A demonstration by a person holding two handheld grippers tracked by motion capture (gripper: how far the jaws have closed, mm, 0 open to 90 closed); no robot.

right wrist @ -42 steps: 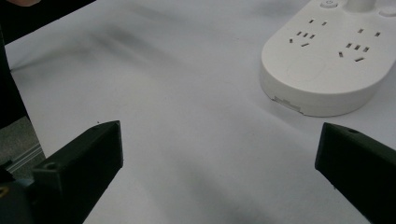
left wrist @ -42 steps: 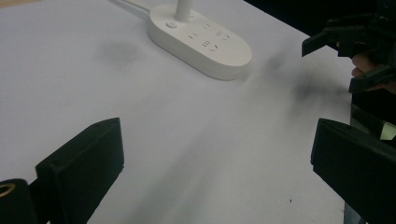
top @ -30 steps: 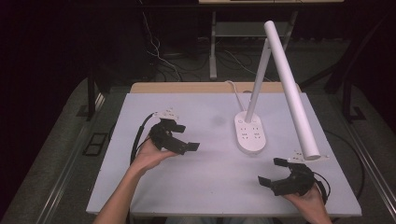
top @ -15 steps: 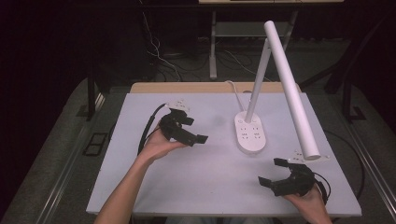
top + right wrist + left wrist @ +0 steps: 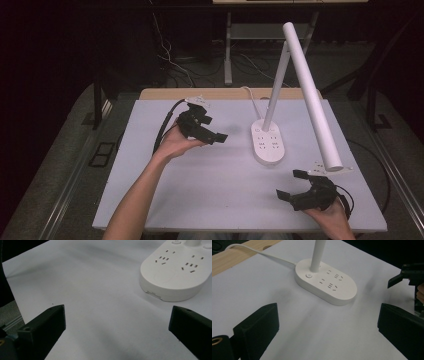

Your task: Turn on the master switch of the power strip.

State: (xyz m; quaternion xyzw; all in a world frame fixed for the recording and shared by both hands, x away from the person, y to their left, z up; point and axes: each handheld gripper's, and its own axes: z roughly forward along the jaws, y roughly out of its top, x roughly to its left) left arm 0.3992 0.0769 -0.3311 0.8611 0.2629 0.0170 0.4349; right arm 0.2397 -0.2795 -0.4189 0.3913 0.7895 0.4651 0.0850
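left gripper (image 5: 212,131), jaws wide and empty, nears the lamp base (image 5: 270,145); aim squarely for its power button (image 5: 308,275). right gripper (image 5: 292,186) waits, wide open, empty.

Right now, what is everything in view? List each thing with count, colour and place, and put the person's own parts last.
Desk lamp: one, white, long tube head slanting over the table's right half.
Lamp base: one, white oval with sockets and a round button, right of centre on the table.
Lamp cord: one, white, runs from the base toward the far wooden edge.
Table: one, pale top with a wooden strip along the far edge.
Cables on the floor: several, beyond the table.
Left gripper: one, black, open, held above the table left of the base.
Right gripper: one, black, open, near the front right corner.
Forearm: one, comes in from the bottom.
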